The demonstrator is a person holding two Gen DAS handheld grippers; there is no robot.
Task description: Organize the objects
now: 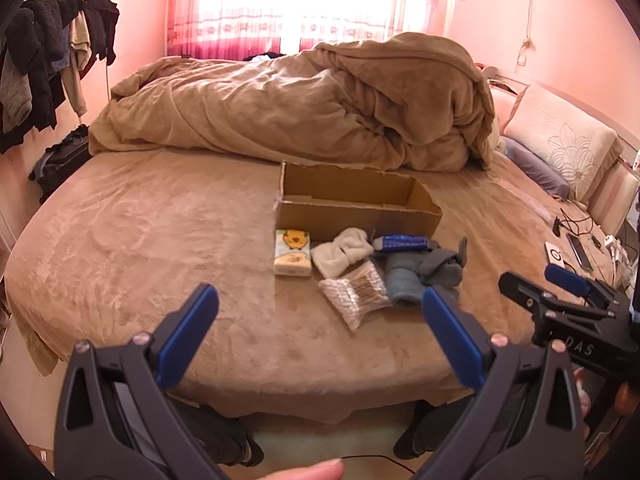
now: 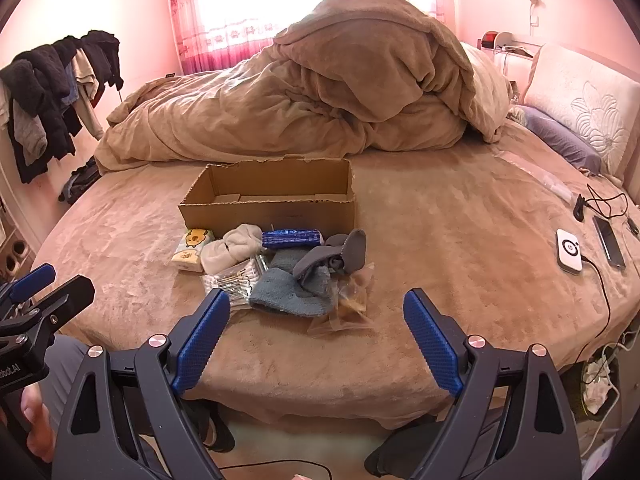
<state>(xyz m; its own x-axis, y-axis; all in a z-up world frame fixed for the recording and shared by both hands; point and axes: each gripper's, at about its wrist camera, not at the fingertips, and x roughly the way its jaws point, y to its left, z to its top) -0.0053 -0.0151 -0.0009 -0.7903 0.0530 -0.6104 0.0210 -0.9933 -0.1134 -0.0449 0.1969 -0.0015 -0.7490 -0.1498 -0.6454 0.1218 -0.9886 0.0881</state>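
**Both grippers wide, clutter waiting by the box**

The left gripper [image 1: 320, 312] and right gripper [image 2: 316, 312] hover spread wide and hold nothing, short of the bed [image 2: 440, 208]. An open cardboard box [image 2: 272, 208] sits mid-bed. Just in front of it lie a tissue pack [image 1: 293, 256], white cloth [image 1: 340, 252], blue packet [image 2: 291, 239], grey-blue socks [image 2: 288, 288] (heaped together), bagged swabs [image 1: 354, 296] and a clear snack bag [image 2: 348, 304].
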